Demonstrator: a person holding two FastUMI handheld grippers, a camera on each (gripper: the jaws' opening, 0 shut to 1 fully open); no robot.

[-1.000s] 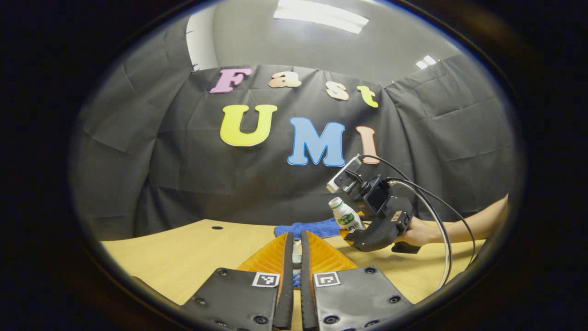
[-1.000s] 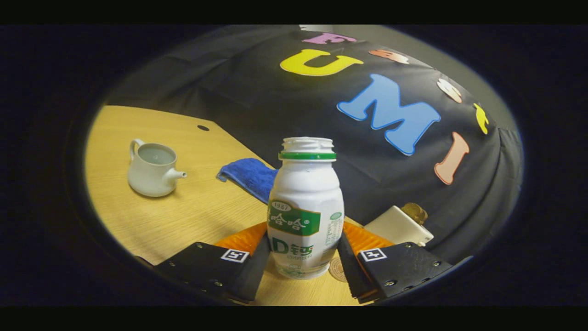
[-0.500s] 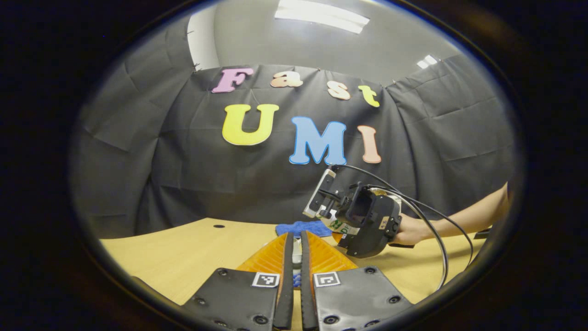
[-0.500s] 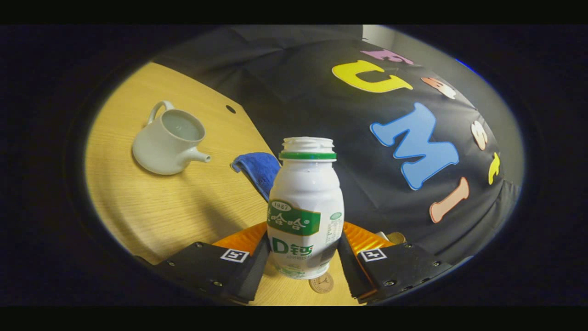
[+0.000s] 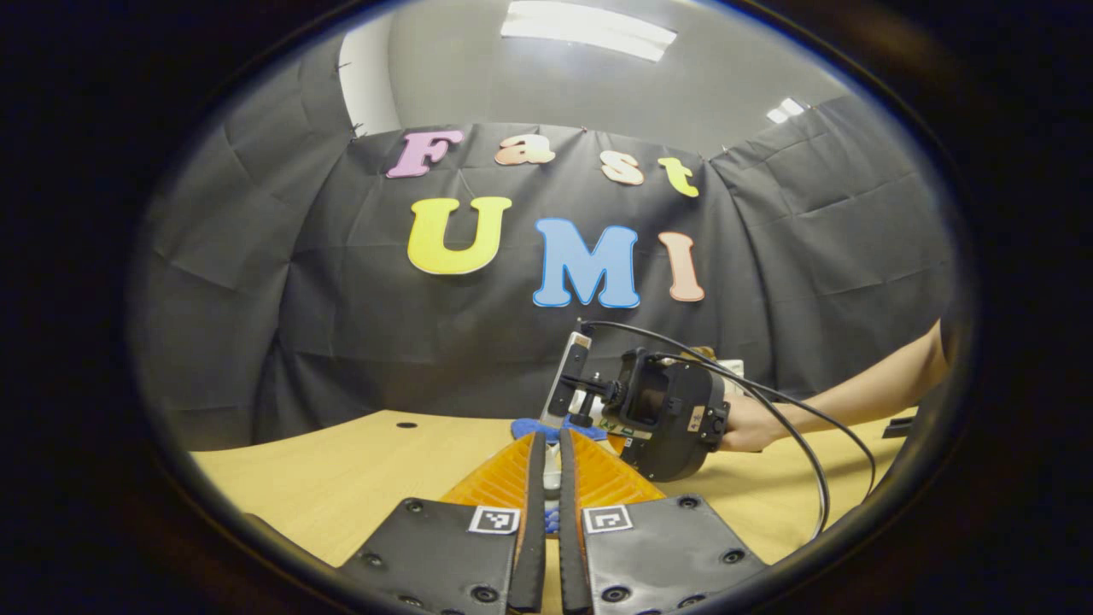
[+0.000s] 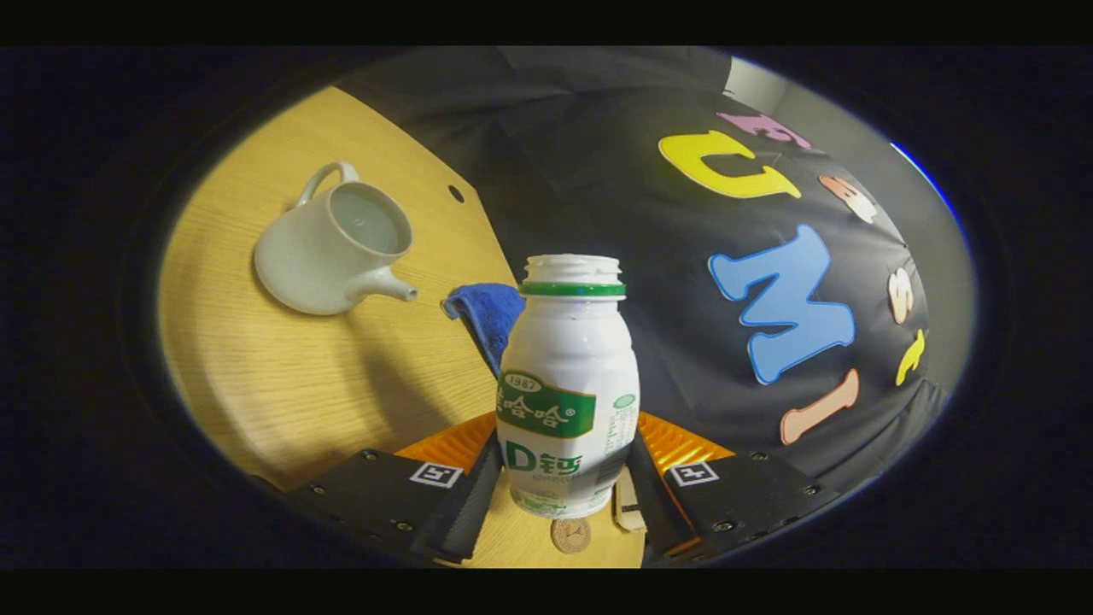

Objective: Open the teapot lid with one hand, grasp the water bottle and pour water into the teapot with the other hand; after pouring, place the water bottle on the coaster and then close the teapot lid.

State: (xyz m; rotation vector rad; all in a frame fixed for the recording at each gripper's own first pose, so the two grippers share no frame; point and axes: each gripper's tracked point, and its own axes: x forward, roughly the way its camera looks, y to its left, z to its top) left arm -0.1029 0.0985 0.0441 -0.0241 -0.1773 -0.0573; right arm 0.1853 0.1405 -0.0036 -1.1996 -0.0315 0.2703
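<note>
My right gripper (image 6: 564,457) is shut on a white bottle (image 6: 568,384) with a green label and an uncapped mouth, tilted over the table. The pale teapot (image 6: 333,252) stands up and to the left of it, lidless, its spout pointing at the bottle. A small round coaster (image 6: 570,534) lies on the table below the bottle's base. My left gripper (image 5: 546,444) is shut on the teapot lid (image 5: 551,474), of which a pale sliver peeks out between the fingers. Just beyond it is the right gripper (image 5: 640,410), held by a hand (image 5: 751,423).
A blue cloth (image 6: 487,312) lies behind the bottle by the wall, also seen as the blue cloth (image 5: 525,427) past my left fingers. The wooden table (image 6: 282,384) has a small hole near its far edge. A cable (image 5: 803,427) loops from the right gripper.
The right gripper has swung left and down toward my left gripper, tipping the bottle further. The teapot has grown larger and nearer in the right gripper view. The left gripper has barely moved.
</note>
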